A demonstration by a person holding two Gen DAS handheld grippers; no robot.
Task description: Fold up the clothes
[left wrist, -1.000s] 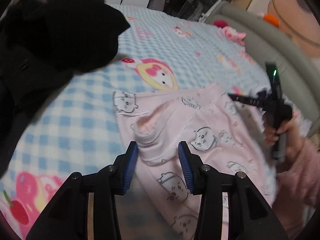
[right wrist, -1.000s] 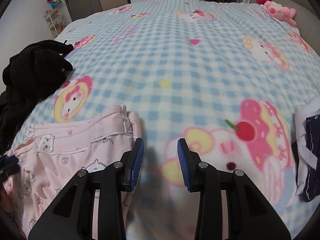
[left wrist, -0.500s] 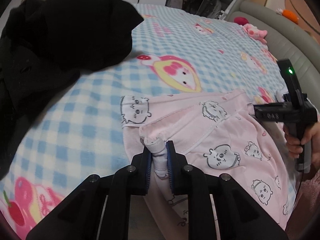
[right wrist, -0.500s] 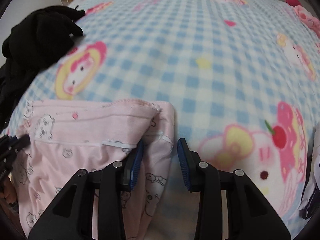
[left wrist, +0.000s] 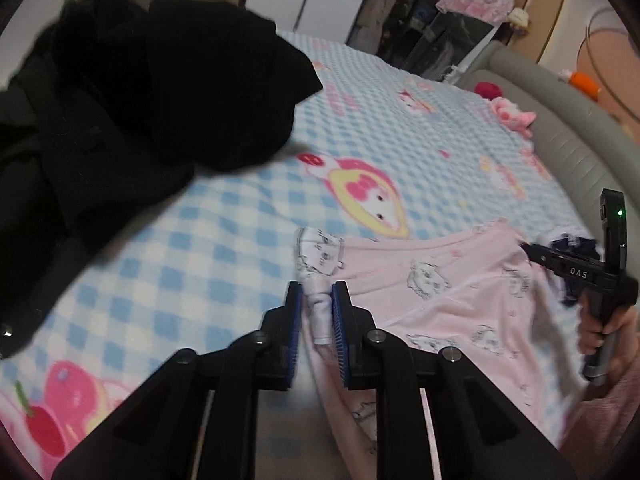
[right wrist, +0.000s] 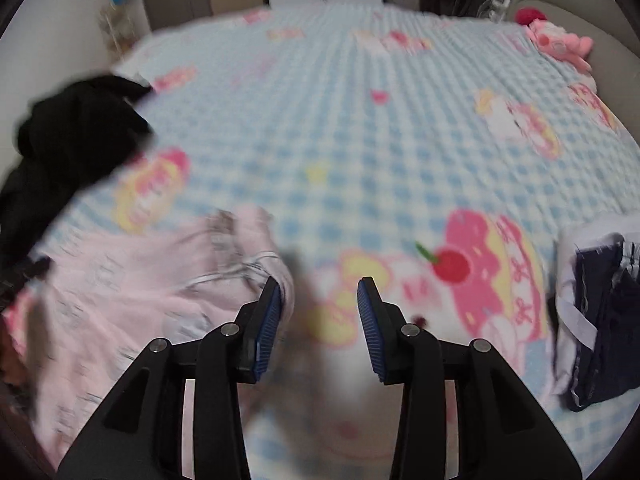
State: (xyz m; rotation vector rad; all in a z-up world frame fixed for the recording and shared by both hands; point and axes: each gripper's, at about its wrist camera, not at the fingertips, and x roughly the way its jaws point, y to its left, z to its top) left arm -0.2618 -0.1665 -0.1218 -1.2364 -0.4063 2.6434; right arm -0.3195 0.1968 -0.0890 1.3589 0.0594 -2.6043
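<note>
Left gripper [left wrist: 316, 312]: its blue-padded fingers [left wrist: 293, 334] are drawn in narrow and pinch a bunched, pale fold of cloth at the near left edge of the pink pyjama garment [left wrist: 448, 292].

Right gripper [right wrist: 319, 322]: fingers spread wide with nothing between them; the left pad [right wrist: 267, 330] sits right at the right-hand edge of the pink cloth, though the blur keeps me from saying whether it touches. In the left wrist view this same tool appears at the far right, a black handle held in a hand [left wrist: 606, 330] above a fuzzy pink sleeve [left wrist: 600, 412].

Pink pyjama garment: lies on the near part of the bed, spread between the two grippers, printed with small cartoon animals and edged in white piping; its surface is rumpled, with one seam running diagonally.

Bed [right wrist: 360, 128]: covered in a blue-and-white check blanket with pink and yellow cartoon figures and a cherry motif.

Black clothes [left wrist: 132, 120]: a dark heap on the left side of the bed, well apart from the pink piece.

Navy and white clothes [right wrist: 596, 312]: piled at the right edge of the bed.

Pink plush toy [right wrist: 560, 42]: at the far right corner, beside the grey padded bed frame [left wrist: 560, 128].
</note>
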